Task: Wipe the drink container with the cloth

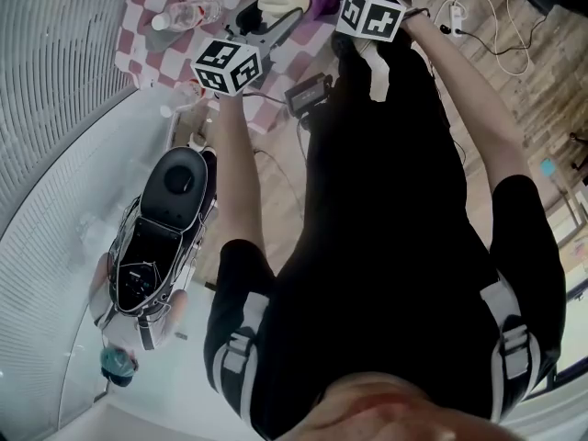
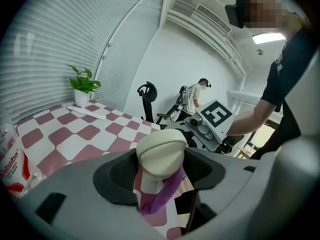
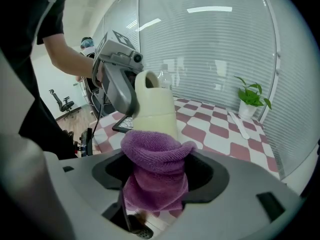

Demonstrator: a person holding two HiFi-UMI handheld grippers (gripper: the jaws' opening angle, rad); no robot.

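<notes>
1. Closest in, over the near edge of the checked table (image 2: 75,134), the right gripper (image 3: 157,176) is clamped on the purple cloth (image 3: 156,164). The cloth is a nubbly, looped terry, bunched into a soft wad that fills the wide gap between the jaws.
2. The cloth's rounded top touches the lower end of the drink container (image 3: 152,106). This is a smooth, matte cream vessel with a curved lip, held in the air above the same table edge.
3. The left gripper (image 2: 161,173) has its jaws closed on the container from the opposite side. In the left gripper view, the domed cream end bulges between the dark pads, with the cloth hanging just beneath.
4. The table top is flat and covered in red and white squares.
5. Further in on the table is a clear plastic bottle (image 1: 188,14) with a red label.
6. At the table's far edge, a leafy green plant (image 2: 82,86) stands in a small white pot.
</notes>
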